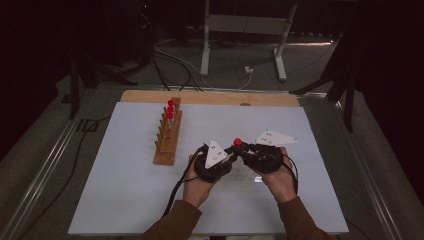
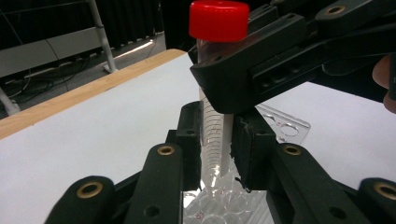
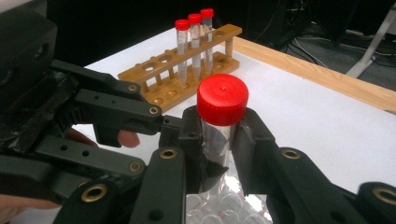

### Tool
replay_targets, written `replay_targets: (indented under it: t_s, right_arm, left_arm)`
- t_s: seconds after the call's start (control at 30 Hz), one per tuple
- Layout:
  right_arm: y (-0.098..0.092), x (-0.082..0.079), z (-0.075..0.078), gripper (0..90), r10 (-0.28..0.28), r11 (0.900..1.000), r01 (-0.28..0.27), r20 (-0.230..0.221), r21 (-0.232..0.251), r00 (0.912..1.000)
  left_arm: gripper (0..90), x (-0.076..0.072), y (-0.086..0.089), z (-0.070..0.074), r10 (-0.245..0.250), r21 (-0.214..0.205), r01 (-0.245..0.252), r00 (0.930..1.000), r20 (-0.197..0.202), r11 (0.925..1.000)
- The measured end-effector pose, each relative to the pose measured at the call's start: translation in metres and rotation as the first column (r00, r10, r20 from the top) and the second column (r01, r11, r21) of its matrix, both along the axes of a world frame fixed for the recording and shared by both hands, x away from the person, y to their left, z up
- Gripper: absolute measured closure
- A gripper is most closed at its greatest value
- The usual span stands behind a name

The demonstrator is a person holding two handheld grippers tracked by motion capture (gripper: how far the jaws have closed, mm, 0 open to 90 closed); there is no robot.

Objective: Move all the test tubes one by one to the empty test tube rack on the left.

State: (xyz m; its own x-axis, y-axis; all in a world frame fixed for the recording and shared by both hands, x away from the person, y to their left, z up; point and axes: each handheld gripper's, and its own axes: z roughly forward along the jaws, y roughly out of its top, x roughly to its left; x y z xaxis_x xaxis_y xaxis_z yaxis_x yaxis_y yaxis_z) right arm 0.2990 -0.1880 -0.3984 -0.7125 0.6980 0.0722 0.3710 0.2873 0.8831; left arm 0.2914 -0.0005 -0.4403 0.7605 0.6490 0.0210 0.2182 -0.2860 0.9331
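Note:
A clear tube with a red cap [image 1: 238, 142] stands upright between both grippers at the table's middle. My right gripper [image 3: 219, 140] is shut on the tube just under its cap [image 3: 222, 98]. My left gripper [image 2: 215, 142] is shut on the lower, graduated part of the same tube [image 2: 212, 126], below the right gripper's jaws [image 2: 224, 74]. The tube's tip hangs just above a clear plastic rack [image 2: 285, 127] with round holes. In the high view the left gripper [image 1: 229, 151] and right gripper [image 1: 242, 149] meet tip to tip.
A wooden tube rack [image 1: 167, 135] lies left of the hands, with three red-capped tubes [image 3: 194, 37] at its far end and several open holes nearer. A wooden strip [image 1: 210, 97] edges the white table's far side. Cables trail off the near edge.

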Motion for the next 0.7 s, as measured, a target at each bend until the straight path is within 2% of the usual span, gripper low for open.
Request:
replay_targets:
  t_s: [0.1, 0.27, 0.37, 0.63, 0.7]
  right_arm:
    - [-0.001, 0.0, 0.0, 72.1, 0.005, 1.0, -0.005, -0.003, 0.001, 1.0]
    - [-0.005, -0.001, 0.003, 52.3, 0.019, 0.9992, -0.019, 0.003, 0.036, 0.9998]
    - [-0.008, -0.001, 0.005, 41.2, 0.007, 0.9987, -0.008, 0.009, 0.051, 0.9999]
    - [-0.018, -0.002, 0.006, 16.8, -0.038, 0.9981, 0.037, 0.03, 0.049, 0.9988]
    - [-0.02, -0.003, 0.006, 14.3, -0.053, 0.9978, 0.051, 0.043, 0.042, 0.9977]
  left_arm:
    - [75.7, 0.0, 0.0, -0.001, -0.002, -0.001, 0.002, 1.0, -0.001, 1.0]
    - [75.9, 0.002, 0.001, -0.002, 0.005, 0.0, -0.005, 0.9999, -0.013, 1.0]
    - [76.0, 0.005, 0.003, -0.002, 0.015, -0.006, -0.015, 0.9997, -0.021, 0.9999]
    - [76.0, 0.009, 0.014, 0.0, 0.05, -0.027, -0.051, 0.9981, -0.036, 0.9984]
    - [76.0, 0.01, 0.016, 0.001, 0.056, -0.029, -0.057, 0.9978, -0.035, 0.998]
